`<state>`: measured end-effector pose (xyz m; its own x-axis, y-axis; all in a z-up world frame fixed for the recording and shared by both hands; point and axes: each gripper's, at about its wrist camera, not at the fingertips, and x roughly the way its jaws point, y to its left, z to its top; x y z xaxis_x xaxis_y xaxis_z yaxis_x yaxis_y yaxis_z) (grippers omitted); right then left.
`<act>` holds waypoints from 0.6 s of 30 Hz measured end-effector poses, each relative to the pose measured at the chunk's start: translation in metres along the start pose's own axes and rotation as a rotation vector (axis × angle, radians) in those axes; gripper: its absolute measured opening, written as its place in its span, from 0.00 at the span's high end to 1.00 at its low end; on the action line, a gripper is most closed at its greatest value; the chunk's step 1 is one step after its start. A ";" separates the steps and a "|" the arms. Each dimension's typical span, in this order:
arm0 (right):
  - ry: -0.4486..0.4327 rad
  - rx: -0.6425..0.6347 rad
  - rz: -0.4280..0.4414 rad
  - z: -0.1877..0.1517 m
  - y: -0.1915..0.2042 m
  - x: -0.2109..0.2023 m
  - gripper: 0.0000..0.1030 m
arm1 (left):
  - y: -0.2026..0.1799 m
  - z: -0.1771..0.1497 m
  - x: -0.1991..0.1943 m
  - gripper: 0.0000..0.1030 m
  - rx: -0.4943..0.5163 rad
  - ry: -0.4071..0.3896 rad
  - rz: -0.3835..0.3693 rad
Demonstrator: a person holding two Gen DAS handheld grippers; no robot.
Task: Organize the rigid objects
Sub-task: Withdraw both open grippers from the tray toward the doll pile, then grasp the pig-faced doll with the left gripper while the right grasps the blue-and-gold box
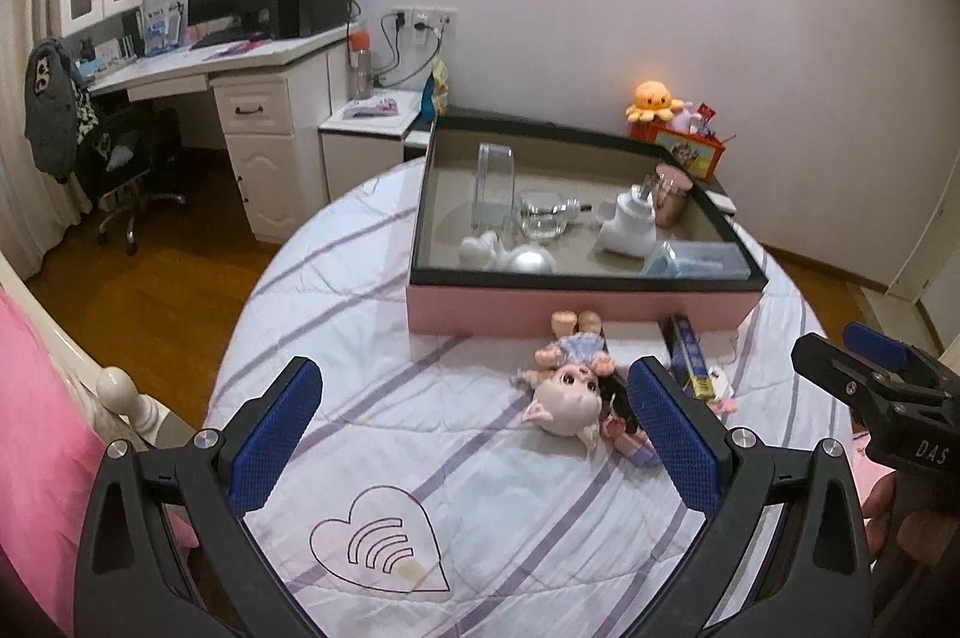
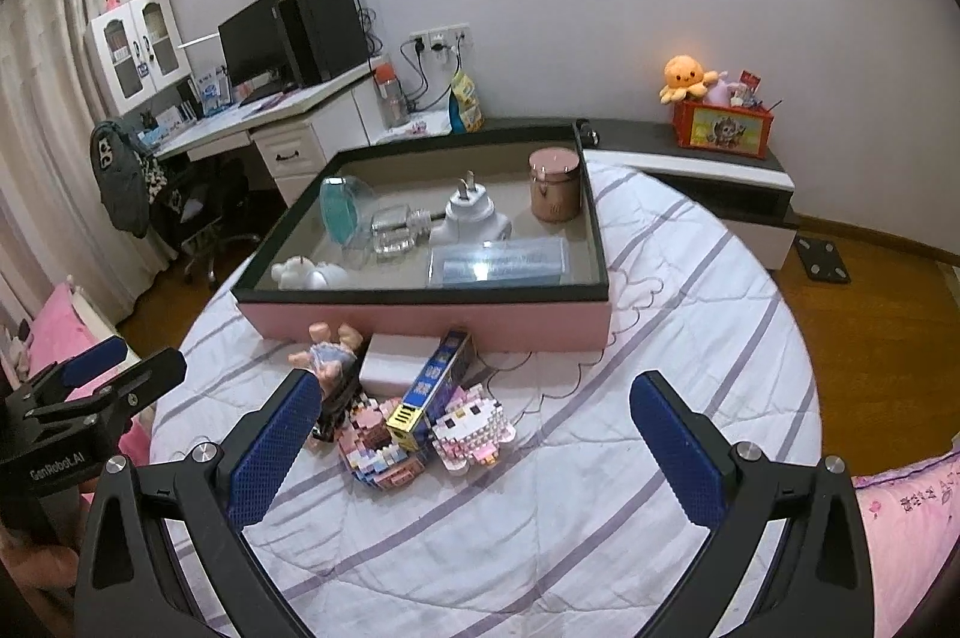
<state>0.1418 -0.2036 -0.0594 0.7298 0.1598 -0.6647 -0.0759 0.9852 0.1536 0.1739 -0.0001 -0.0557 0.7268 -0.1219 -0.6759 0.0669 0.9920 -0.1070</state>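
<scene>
Loosely grouped toys: a doll (image 1: 570,386), a blue-and-yellow carton (image 2: 435,383), a white box (image 2: 393,359) and two brick-built figures (image 2: 474,431) lie on the bed, just before the tray.
Tray: a pink-sided tray (image 2: 432,320) with a dark rim holds a pink lidded jar (image 2: 555,185), a white plug adapter (image 2: 471,215), clear glass pieces (image 2: 399,230), a white figurine (image 2: 306,272) and a clear flat case (image 2: 498,261).
Left tool (image 1: 474,419): jaws spread wide, empty, hovering over the striped bedspread (image 1: 372,326) by the doll.
Right tool (image 2: 474,428): jaws spread wide, empty, above the brick figures.
Beyond: an orange octopus plush (image 2: 684,77) on a low cabinet (image 2: 690,158).
</scene>
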 end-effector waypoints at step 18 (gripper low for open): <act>0.135 0.005 0.064 -0.010 -0.004 0.053 0.05 | -0.013 -0.024 0.057 0.00 0.046 0.160 -0.005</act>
<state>0.1736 -0.1982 -0.1023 0.6252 0.2291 -0.7461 -0.1154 0.9726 0.2019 0.1978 -0.0205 -0.1104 0.6083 -0.1273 -0.7834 0.1045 0.9913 -0.0798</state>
